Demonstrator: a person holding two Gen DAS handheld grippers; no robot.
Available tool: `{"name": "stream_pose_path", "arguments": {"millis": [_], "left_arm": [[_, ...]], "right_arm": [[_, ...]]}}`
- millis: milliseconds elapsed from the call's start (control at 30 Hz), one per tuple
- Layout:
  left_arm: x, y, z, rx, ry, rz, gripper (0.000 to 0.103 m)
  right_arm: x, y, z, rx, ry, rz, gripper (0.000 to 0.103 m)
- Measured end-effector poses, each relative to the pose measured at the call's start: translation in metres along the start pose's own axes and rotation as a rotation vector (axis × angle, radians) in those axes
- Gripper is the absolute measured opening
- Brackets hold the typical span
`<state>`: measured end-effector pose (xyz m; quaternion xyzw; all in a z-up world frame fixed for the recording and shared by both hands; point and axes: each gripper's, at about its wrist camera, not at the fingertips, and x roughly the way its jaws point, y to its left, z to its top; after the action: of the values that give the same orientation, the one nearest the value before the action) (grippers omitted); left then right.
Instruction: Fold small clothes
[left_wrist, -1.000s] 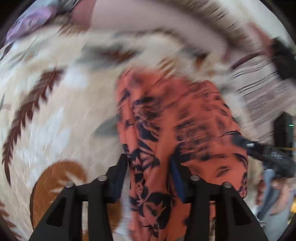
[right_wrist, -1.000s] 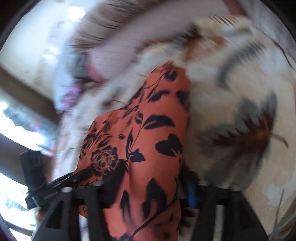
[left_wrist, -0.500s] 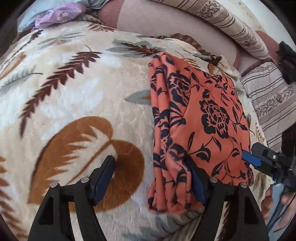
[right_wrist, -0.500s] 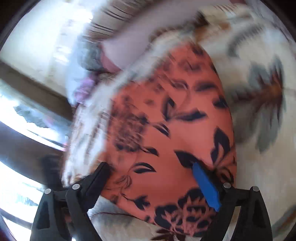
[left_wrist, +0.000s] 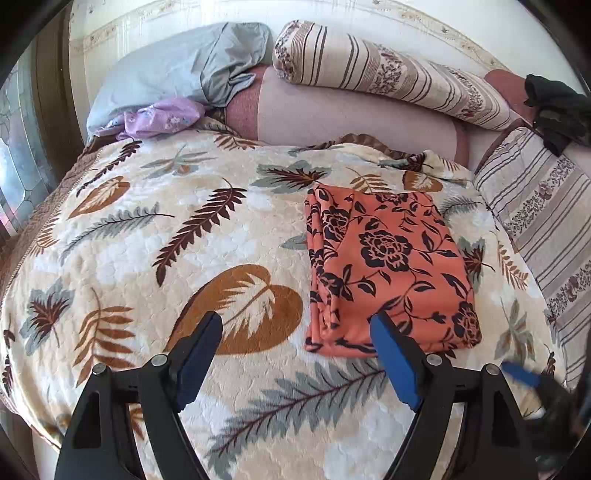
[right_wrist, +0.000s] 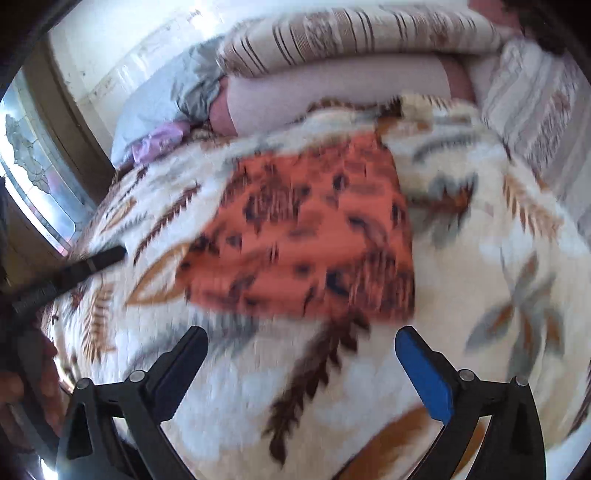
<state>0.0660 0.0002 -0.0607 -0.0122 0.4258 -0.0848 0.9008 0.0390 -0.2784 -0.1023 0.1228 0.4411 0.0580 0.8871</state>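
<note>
Jaws of both grippers spread wide, empty. Folded orange floral garment (left_wrist: 388, 273) flat on leaf-print blanket (left_wrist: 147, 258), ahead-right of left gripper (left_wrist: 295, 332), long axis pointing away; nearer left.

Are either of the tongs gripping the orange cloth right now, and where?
Nothing is held. Left tongs and right tongs are both open, clear of the folded orange cloth lying on the blanket.

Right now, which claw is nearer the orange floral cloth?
Left, by a small margin. The left claw is open with its right finger tip overlapping the orange floral cloth. The right claw is open just short of it.
</note>
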Motion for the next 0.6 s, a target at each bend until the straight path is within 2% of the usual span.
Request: {"name": "stream_pose_path", "arguments": {"millis": [100, 167, 267, 300, 367, 400, 467, 533, 600], "left_arm": [[-0.021, -0.006, -0.007, 0.017, -0.031, 0.019, 0.083], [-0.041, -0.013, -0.012, 0.04, -0.074, 0.041, 0.083], [-0.083, -0.024, -0.014, 0.085, -0.199, 0.048, 0.086], [-0.096, -0.028, -0.013, 0.095, -0.237, 0.049, 0.099], [-0.108, -0.033, -0.01, 0.094, -0.27, 0.064, 0.103], [-0.107, -0.034, -0.009, 0.086, -0.255, 0.062, 0.103], [-0.097, -0.034, -0.008, 0.064, -0.199, 0.062, 0.103], [-0.081, -0.034, -0.009, 0.041, -0.11, 0.099, 0.103], [-0.073, -0.034, -0.012, 0.045, -0.082, 0.12, 0.103]], "right_arm": [[0.011, 0.004, -0.04, 0.01, 0.107, 0.014, 0.103], [0.008, 0.011, -0.056, -0.034, 0.115, -0.023, 0.103], [-0.026, 0.012, -0.049, -0.049, 0.015, -0.05, 0.103], [-0.041, 0.012, -0.04, -0.045, -0.033, -0.061, 0.103], [-0.072, 0.011, -0.021, -0.038, -0.137, -0.078, 0.103], [-0.085, 0.011, -0.012, -0.044, -0.176, -0.087, 0.103], [-0.093, 0.014, -0.001, -0.075, -0.184, -0.136, 0.103], [-0.08, 0.015, 0.001, -0.118, -0.108, -0.191, 0.103], [-0.063, 0.011, -0.006, -0.128, -0.012, -0.22, 0.103]]}}
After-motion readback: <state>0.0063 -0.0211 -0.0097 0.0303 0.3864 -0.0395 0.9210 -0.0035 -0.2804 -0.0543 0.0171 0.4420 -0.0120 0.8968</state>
